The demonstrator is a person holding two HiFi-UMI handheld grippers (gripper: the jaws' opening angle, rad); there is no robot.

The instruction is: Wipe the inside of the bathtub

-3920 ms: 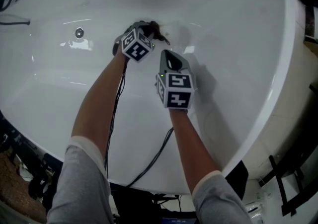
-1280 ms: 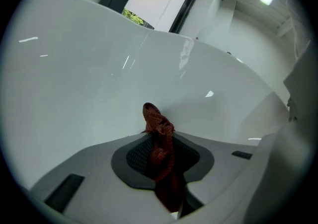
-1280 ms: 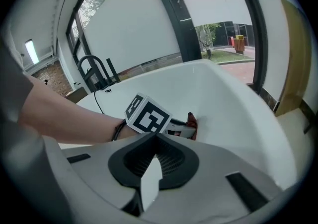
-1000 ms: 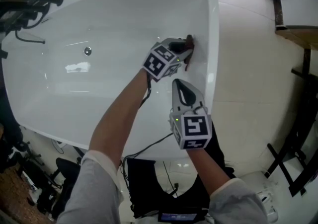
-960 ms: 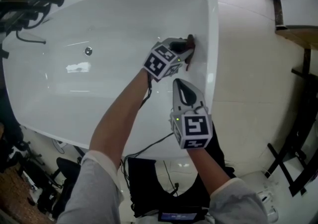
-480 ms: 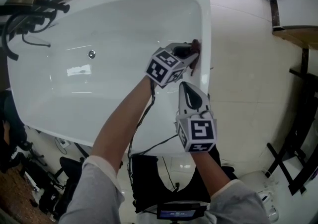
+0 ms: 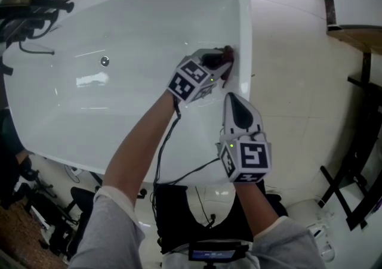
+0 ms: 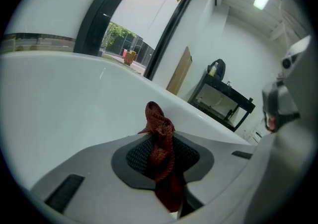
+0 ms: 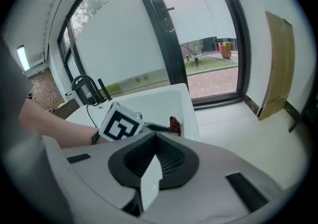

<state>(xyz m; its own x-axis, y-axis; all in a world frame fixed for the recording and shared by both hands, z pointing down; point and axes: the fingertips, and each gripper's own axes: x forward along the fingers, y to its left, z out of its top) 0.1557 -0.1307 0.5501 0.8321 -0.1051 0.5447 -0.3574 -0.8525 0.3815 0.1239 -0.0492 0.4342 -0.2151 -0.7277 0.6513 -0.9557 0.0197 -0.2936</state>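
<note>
Left hand-held gripper point(image 7: 222, 66): your jaws were clamped on a dark red cloth point(image 8: 160, 154). It stood bunched between the pads, and a twist of it stuck out past the tips. In the head view the cloth sat at the inner wall of the white bathtub point(image 7: 119, 113), at the tub's 3 o'clock end, just under the rim. I could not tell whether it pressed on the enamel.

Right hand-held gripper point(image 7: 236, 99): your jaws were drawn together but for a thin pale sliver, with nothing held. You held it at 5 o'clock from the left one, over the tub's near rim. Its tips pointed toward 12 o'clock and were near the cloth but apart from it.

The drain point(image 7: 105, 61) lay at 9 o'clock from the cloth, well apart. The dark faucet point(image 7: 33, 14) sat at the tub's 10 o'clock corner. A black cable point(image 7: 164, 142) ran from the left hand-held gripper down along your forearm. Pale tiled floor point(image 7: 298, 83) lay beyond the rim at 3 o'clock.
</note>
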